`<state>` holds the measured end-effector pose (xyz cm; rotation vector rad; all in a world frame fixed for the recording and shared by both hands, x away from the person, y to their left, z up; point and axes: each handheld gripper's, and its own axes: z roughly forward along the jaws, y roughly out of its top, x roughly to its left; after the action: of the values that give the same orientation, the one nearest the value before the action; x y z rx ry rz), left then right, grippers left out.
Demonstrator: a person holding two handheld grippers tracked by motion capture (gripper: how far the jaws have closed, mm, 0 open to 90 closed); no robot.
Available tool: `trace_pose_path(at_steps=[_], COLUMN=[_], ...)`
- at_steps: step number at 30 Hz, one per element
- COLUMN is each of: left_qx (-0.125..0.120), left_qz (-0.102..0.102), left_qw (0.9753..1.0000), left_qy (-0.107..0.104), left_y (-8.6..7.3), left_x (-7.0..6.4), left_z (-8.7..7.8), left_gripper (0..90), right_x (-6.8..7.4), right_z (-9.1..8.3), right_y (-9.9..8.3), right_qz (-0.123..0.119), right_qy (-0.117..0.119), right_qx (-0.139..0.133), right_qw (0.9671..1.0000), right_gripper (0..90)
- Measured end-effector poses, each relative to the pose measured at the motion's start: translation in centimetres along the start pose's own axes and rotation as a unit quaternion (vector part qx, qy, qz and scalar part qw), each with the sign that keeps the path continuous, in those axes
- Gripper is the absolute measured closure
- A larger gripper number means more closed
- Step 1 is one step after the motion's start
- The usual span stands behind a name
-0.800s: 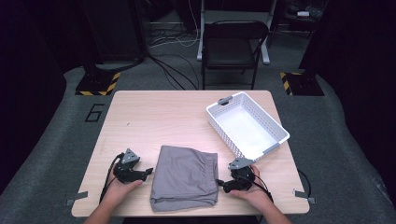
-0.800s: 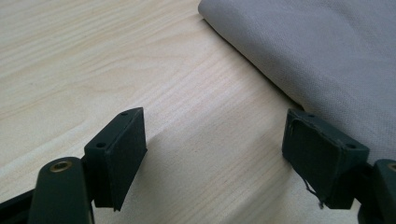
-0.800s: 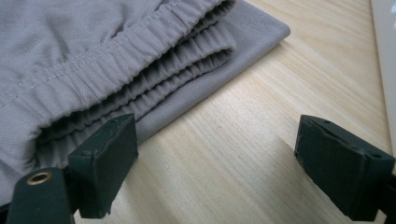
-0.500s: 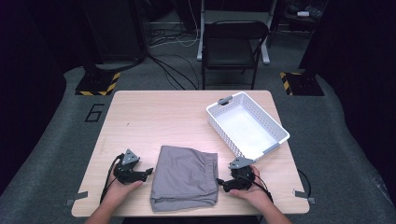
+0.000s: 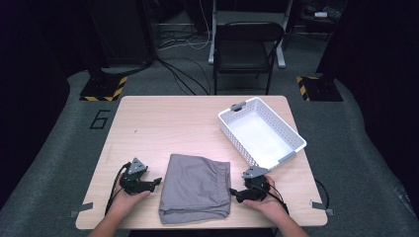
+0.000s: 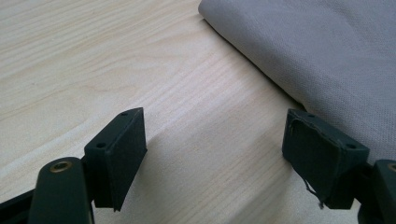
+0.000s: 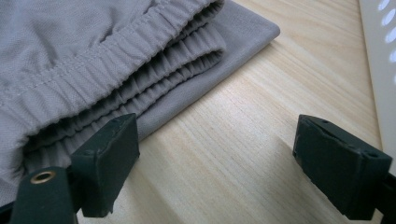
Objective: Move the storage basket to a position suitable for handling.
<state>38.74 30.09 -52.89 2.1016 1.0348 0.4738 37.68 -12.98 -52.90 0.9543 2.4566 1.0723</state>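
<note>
Folded grey shorts (image 5: 196, 187) lie flat near the table's front edge, between my two grippers. My left gripper (image 5: 157, 181) rests on the wood just left of the cloth, jaws wide apart and empty. In the left gripper view the grey cloth (image 6: 317, 51) runs along the upper right, its edge close to my gripper (image 6: 233, 154). My right gripper (image 5: 233, 193) sits at the cloth's right edge, open. The right gripper view shows the elastic waistband (image 7: 116, 70) at the upper left, beside my gripper (image 7: 229, 163).
An empty white perforated basket (image 5: 290, 134) stands at the table's right, its wall (image 7: 380, 56) close to my right gripper. Bare wood (image 5: 168, 128) spans the table's back and left. A black chair (image 5: 244, 47) and cables lie on the floor beyond.
</note>
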Motion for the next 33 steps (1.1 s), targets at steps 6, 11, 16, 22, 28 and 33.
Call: trace_pose_path(at_steps=[6, 11, 16, 22, 28, 33], left_qx=[0.000, -0.002, -0.001, 0.001, 0.001, 0.000], left_qz=[0.000, 0.003, 0.004, 0.005, 0.006, 0.004], left_qw=[1.0000, 1.0000, 1.0000, 1.0000, 1.0000, 1.0000], left_qy=[-0.001, 0.001, 0.000, -0.002, -0.003, -0.002], left_y=[0.0, 0.0, 0.0, 0.0, 0.0, 0.0], left_x=[0.0, 0.0, 0.1, 0.1, 0.1, 0.1], left_z=[0.0, 0.0, 0.0, 0.0, 0.0, 0.0], left_gripper=[21.8, 21.7, 21.8, 21.8, 21.8, 21.6], right_x=[0.0, 0.2, 0.7, 1.0, 1.0, 1.3], right_z=[-0.4, -0.9, -1.9, -2.1, -2.9, -3.9], right_y=[0.3, 0.7, 1.4, 1.6, 2.1, 2.9], right_qz=[0.003, 0.002, -0.012, -0.003, 0.016, 0.014], right_qy=[-0.001, 0.004, -0.009, -0.011, -0.010, -0.012], right_qx=[0.011, 0.021, 0.000, 0.017, 0.022, 0.014], right_qw=[0.9999, 0.9998, 0.9999, 0.9998, 0.9996, 0.9997], right_gripper=[25.4, 36.6, 41.3, 43.6, 47.4, 47.3])
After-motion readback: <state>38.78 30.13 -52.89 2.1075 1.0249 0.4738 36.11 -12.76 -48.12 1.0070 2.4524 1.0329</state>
